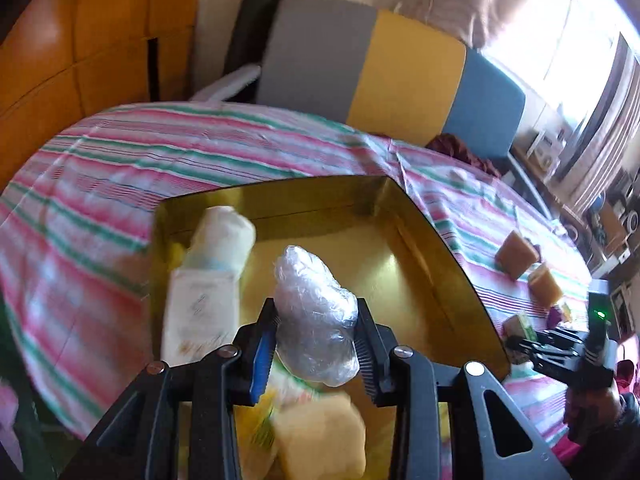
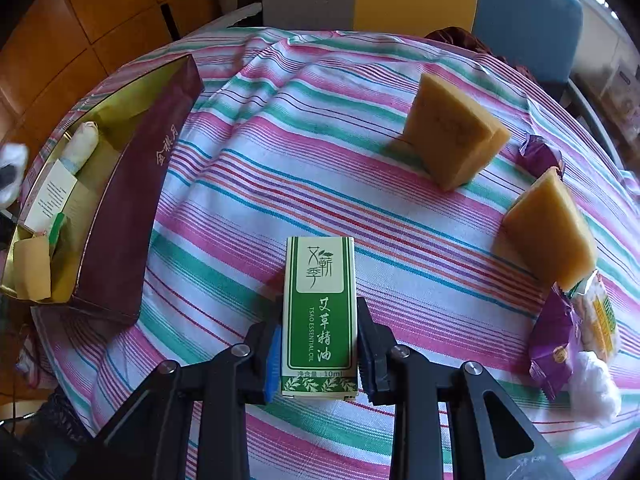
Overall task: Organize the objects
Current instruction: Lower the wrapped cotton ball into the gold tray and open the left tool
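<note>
Left wrist view: the left tongs (image 1: 316, 344) are closed on a crumpled clear plastic bundle (image 1: 316, 316), one pad against each side of it. The bundle hangs over the open tray (image 1: 448, 256), which has a gold lining and stands on the striped cloth (image 1: 120, 168) of the worktop. Inside the tray lie a white roll (image 1: 222, 240), a white leaflet (image 1: 198, 312) just beside the roll, and a pale yellow block (image 1: 320, 432) near the lower edge. This view is blurred in places, and finer detail of the contents cannot be told.

Right wrist view: the right tongs (image 2: 318, 340) are clamped on a green and white box (image 2: 318, 312) marked as essential oil, gripped on both long sides. The box is over the striped cloth, well apart from the tray (image 2: 132, 208), which stands at the left with dark red outer walls. Two tan wedges (image 2: 452, 136) (image 2: 548, 228) stand on the cloth to the right. Purple wrappers (image 2: 554, 344), a packet (image 2: 600, 316) and a white tuft (image 2: 592, 388) lie at the right edge.
</note>
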